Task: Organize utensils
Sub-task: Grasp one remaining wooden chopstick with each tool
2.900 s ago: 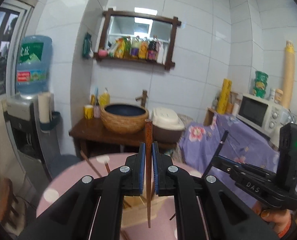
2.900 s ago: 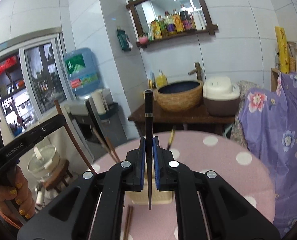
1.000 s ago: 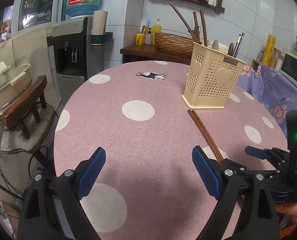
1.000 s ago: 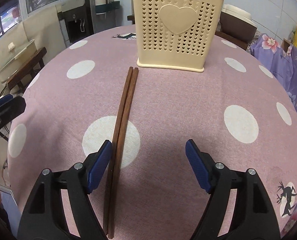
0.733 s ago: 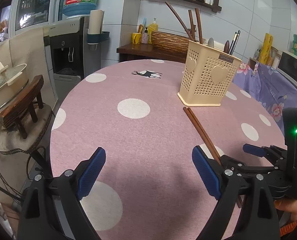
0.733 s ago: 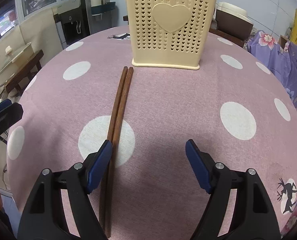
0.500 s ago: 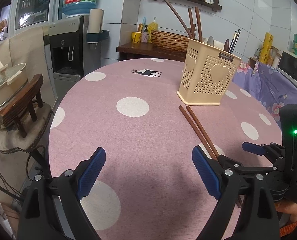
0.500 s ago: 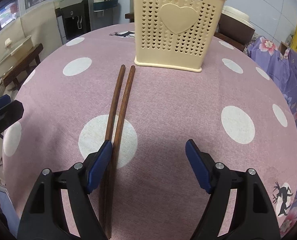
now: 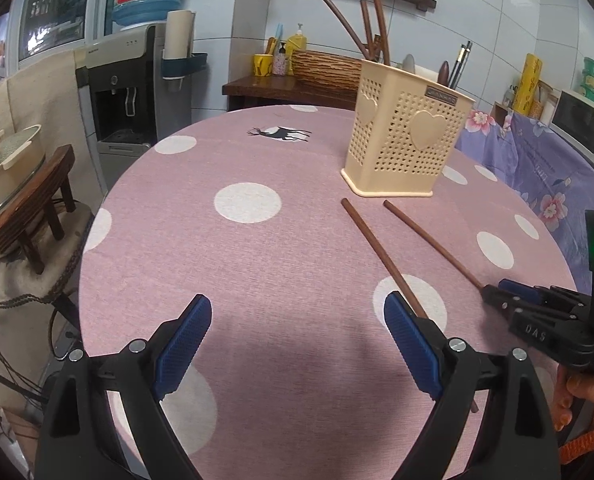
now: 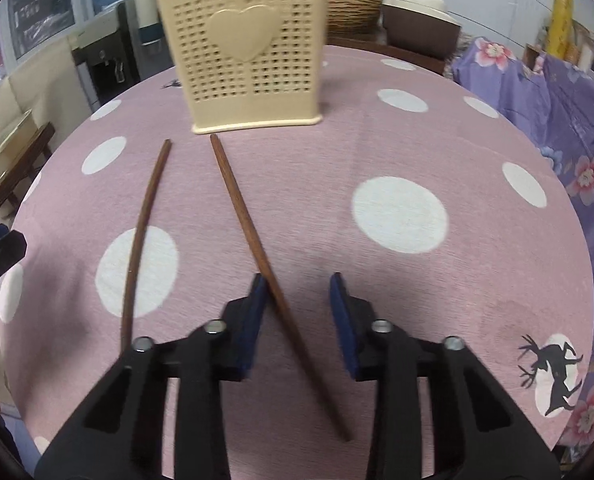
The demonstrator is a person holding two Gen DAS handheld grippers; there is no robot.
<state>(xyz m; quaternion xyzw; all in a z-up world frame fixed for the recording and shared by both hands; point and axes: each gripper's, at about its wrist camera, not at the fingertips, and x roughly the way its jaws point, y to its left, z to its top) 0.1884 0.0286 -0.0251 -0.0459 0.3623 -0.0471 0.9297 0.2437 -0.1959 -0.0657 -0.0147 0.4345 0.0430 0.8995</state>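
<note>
Two brown wooden chopsticks lie apart on the pink dotted tablecloth [image 9: 201, 248] in front of a cream perforated utensil holder [image 9: 401, 148] [image 10: 249, 64] that has several utensils standing in it. My right gripper [image 10: 297, 304] is closing with one chopstick [image 10: 245, 216] between its jaws. That stick lies against the left pad, and the right pad is still clear of it. The other chopstick [image 10: 141, 232] [image 9: 377, 248] lies to its left and runs under the right finger of my left gripper [image 9: 297, 344], which stands wide open and holds nothing.
The round table drops off at its left edge [image 9: 97, 216] towards a small wooden stool [image 9: 37, 208] and a water dispenser [image 9: 133, 80]. A purple flowered cloth [image 10: 557, 92] covers furniture on the right. A hand [image 9: 577, 396] holds the right gripper's handle.
The two chopsticks lay side by side before; now they are spread apart. My right gripper has shifted right, its jaws have narrowed around one stick. The left gripper has barely moved.
</note>
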